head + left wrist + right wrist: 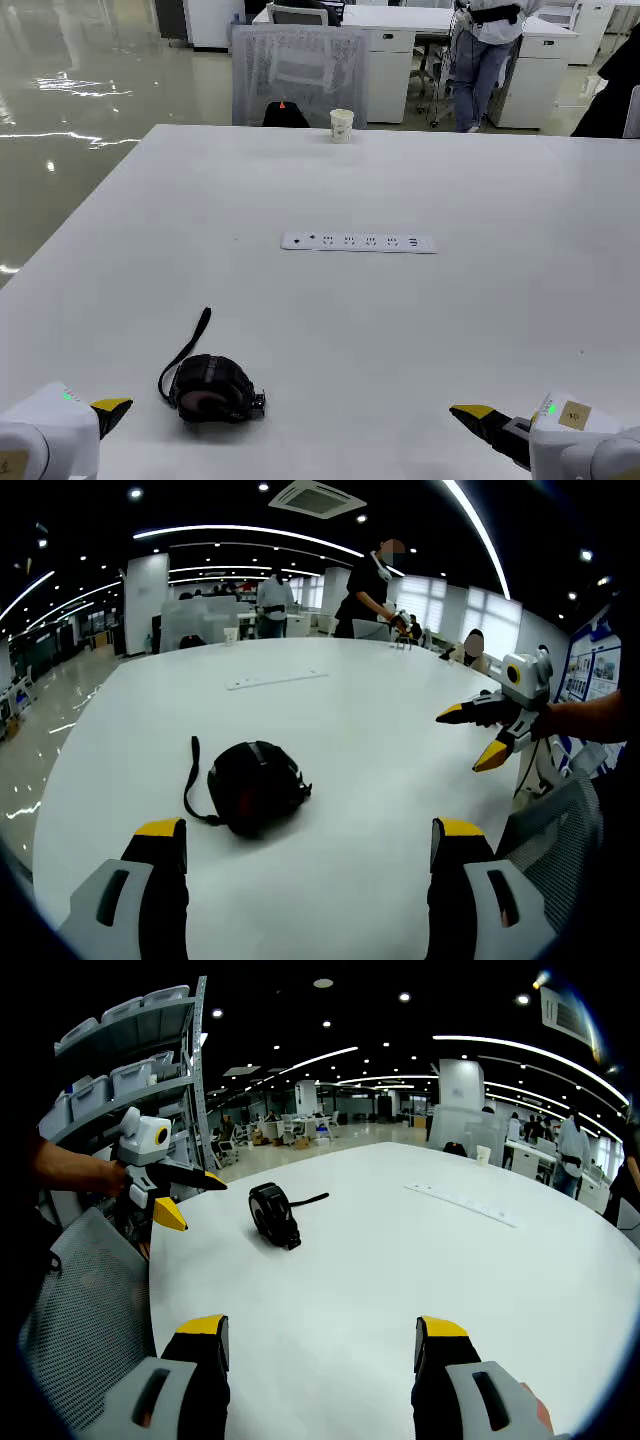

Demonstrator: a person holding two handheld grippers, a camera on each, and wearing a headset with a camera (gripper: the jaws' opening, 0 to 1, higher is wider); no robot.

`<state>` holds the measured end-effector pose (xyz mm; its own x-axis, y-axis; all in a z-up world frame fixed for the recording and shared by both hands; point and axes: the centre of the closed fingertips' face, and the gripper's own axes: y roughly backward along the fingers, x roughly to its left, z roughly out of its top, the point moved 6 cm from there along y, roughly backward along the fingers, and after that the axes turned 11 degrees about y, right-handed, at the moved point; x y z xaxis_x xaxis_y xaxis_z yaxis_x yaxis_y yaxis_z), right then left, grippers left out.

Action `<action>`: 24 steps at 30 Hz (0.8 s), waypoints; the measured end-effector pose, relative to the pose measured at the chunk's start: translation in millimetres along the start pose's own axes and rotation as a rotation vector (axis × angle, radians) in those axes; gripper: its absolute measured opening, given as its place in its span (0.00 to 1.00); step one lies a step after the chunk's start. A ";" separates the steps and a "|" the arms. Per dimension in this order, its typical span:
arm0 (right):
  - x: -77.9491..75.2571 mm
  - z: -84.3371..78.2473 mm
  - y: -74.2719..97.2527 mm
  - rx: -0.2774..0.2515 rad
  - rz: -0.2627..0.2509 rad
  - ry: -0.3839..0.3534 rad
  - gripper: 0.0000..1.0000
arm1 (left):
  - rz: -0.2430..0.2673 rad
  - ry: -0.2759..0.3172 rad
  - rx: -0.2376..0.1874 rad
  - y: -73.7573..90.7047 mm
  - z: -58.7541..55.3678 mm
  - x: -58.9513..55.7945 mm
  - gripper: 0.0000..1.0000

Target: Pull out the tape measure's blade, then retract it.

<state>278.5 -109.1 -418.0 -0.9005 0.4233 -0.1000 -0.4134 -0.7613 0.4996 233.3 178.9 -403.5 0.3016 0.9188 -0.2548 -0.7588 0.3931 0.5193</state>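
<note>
One tape measure (212,388) is lying on the white table (450,330), close to the person's edge and over on the left side. It is black and round, and it is resting flat on its side. Its blade is not pulled out. A thin black strap (185,345) is hanging off the case and trailing away across the table, toward the far side.

Nothing is touching the tape measure. The left gripper (308,832) is waiting near it, with yellow tips on both fingers, and the fingers are standing wide apart with nothing between them. In the left gripper view the tape measure is sitting just ahead of those two fingers. The right gripper (322,1328) is holding back well apart from the tape measure, over on the right side of the table. Its fingers are spread wide too, and they are holding nothing.

Farther out, a long white power strip (358,242) is lying flat in the middle of the table. A paper cup (341,125) is standing upright near the far edge. Behind that edge a gray mesh chair (298,70) is standing, and farther back a person (480,50) is standing by some white desks.
</note>
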 end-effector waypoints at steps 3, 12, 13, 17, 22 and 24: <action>1.4 -0.5 3.9 -0.012 -0.015 -0.012 0.78 | -0.012 -0.002 -0.005 2.5 -1.5 -2.8 0.99; 7.5 -2.2 13.1 -0.048 -0.038 -0.050 0.88 | -0.023 -0.018 -0.012 8.9 -7.0 -6.2 0.99; 8.0 -2.5 13.8 -0.051 -0.039 -0.052 0.90 | -0.022 -0.018 -0.014 9.3 -7.2 -6.3 0.99; 9.5 -3.0 16.8 -0.064 -0.050 -0.064 0.94 | -0.015 -0.033 -0.017 11.4 -7.4 -6.5 0.99; 10.3 -3.9 18.6 -0.070 -0.059 -0.069 0.97 | -0.017 -0.033 -0.024 12.6 -6.1 -5.5 0.99; 9.9 -3.3 20.0 -0.077 -0.069 -0.069 0.99 | -0.020 -0.035 -0.026 13.3 -5.7 -5.7 0.99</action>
<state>260.9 -121.7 -411.8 -0.8593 0.5065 -0.0710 -0.4854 -0.7638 0.4255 218.2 178.7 -399.8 0.3363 0.9116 -0.2363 -0.7671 0.4107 0.4928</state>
